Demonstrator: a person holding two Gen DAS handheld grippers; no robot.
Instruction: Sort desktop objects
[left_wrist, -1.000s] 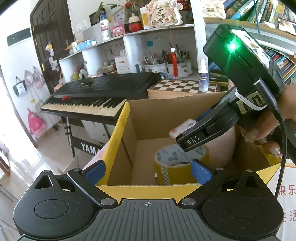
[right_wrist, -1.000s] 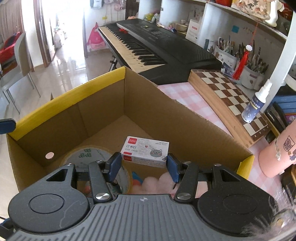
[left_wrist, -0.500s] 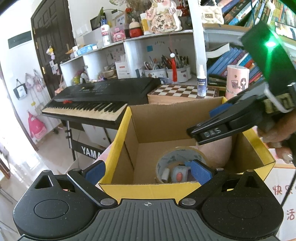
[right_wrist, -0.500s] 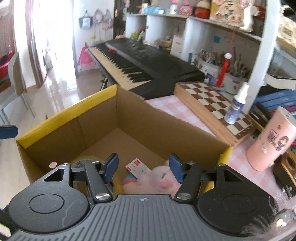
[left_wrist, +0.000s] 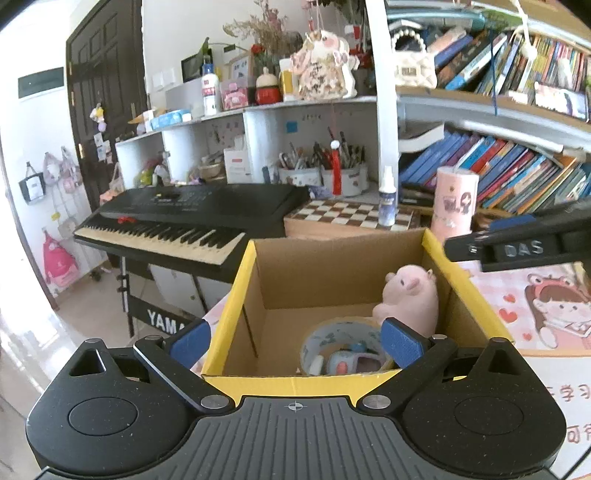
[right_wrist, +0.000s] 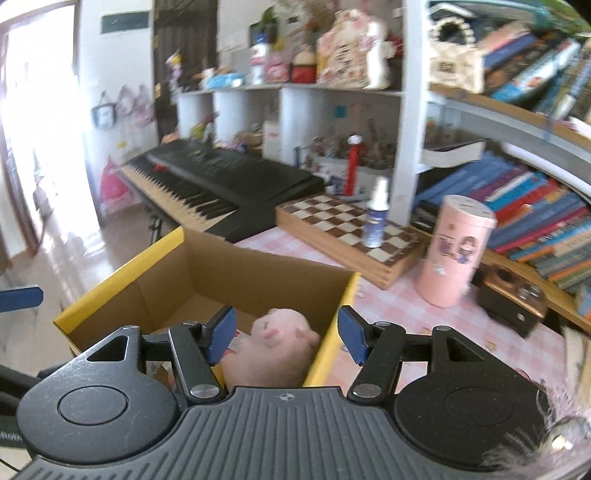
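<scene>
A cardboard box with a yellow rim (left_wrist: 295, 382) (right_wrist: 118, 273) stands on the desk's left end. Inside sit a pink plush pig (left_wrist: 410, 295) (right_wrist: 273, 343) and a tape roll (left_wrist: 332, 332) with small items in its ring. My left gripper (left_wrist: 295, 341) hangs open over the box's near wall, holding nothing. My right gripper (right_wrist: 286, 334) is open and empty above the box's right rim, with the pig below it. One of its fingers (left_wrist: 517, 249) juts in at the right of the left wrist view.
A black keyboard (left_wrist: 192, 214) stands behind the box. On the pink checked cloth are a chessboard (right_wrist: 351, 229), a spray bottle (right_wrist: 376, 218), a pink canister (right_wrist: 454, 251) and a small wooden radio (right_wrist: 513, 295). Shelves of books and pen pots line the back.
My right gripper let go of the small white staple box, which dropped into the cardboard box. It then rose and drew away to the right. The left gripper lifted slightly.
</scene>
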